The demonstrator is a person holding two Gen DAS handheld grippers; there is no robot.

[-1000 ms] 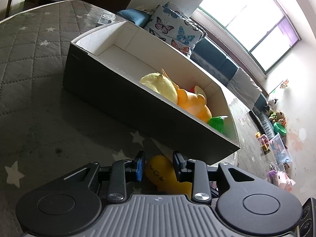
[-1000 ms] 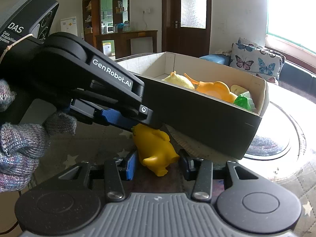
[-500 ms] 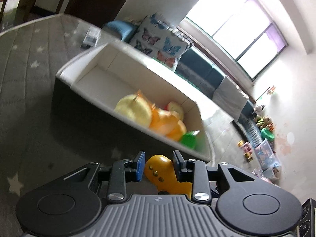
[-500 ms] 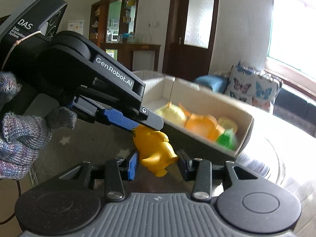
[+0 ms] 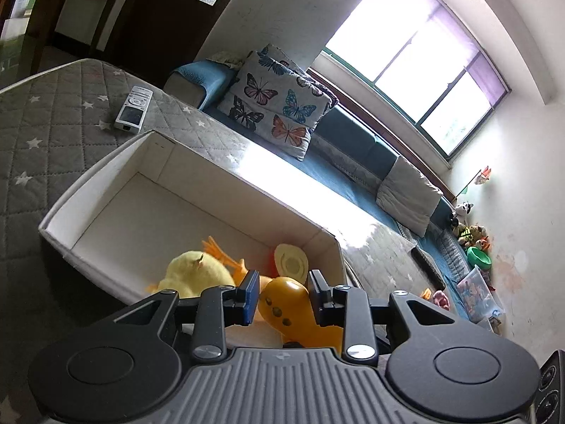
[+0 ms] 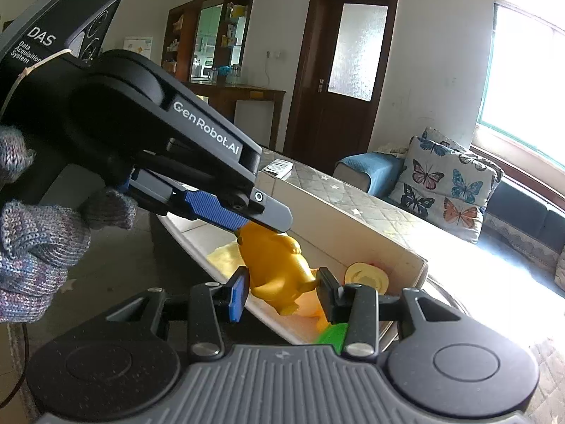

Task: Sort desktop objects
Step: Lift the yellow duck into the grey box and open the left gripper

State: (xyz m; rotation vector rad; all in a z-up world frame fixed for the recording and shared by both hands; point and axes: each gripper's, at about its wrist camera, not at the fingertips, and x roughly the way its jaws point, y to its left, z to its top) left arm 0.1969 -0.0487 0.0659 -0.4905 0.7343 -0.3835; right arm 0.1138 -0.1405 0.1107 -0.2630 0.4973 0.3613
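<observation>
— What does my left gripper (image 5: 282, 295) have?

— I see its two pads clamped on the yellow duck toy (image 5: 287, 305), low in the centre of the left wrist frame, held above the white box (image 5: 116, 173).

— And the right gripper (image 6: 280, 291)?

— Its fingers sit on either side of the same duck at lower centre of the right wrist frame; I cannot tell whether they press it. The left tool reaches in from the upper left, gripped by a gloved hand (image 6: 39, 247).

— What is in the box?

— A fluffy yellow chick (image 5: 194, 272), lower centre, and a green piece (image 6: 330, 335) near the bottom.
</observation>
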